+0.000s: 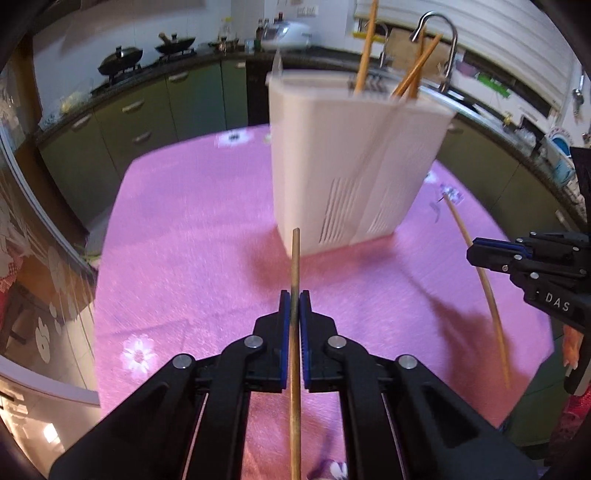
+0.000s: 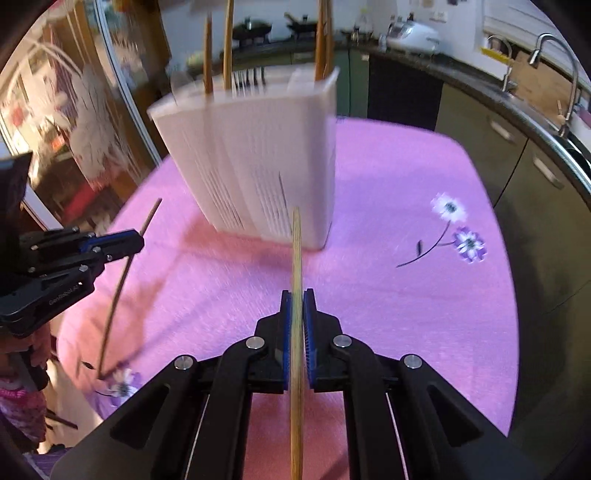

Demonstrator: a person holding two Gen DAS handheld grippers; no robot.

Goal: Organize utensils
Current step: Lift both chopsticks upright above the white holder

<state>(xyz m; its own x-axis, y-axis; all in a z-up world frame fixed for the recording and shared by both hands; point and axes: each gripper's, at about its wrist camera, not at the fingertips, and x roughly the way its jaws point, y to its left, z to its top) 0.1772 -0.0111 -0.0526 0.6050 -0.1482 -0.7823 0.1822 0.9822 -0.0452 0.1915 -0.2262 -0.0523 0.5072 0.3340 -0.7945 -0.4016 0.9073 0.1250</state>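
A white slotted utensil holder stands on the pink tablecloth, with several wooden chopsticks upright in it. My left gripper is shut on a dark wooden chopstick that points toward the holder. My right gripper is shut on a pale chopstick and aims at the holder. The right gripper with its chopstick shows at the right of the left wrist view. The left gripper with its chopstick shows at the left of the right wrist view.
The table is round and its edges drop off on all sides. A kitchen counter with woks, a rice cooker and a sink tap runs behind. A glass door stands at the left.
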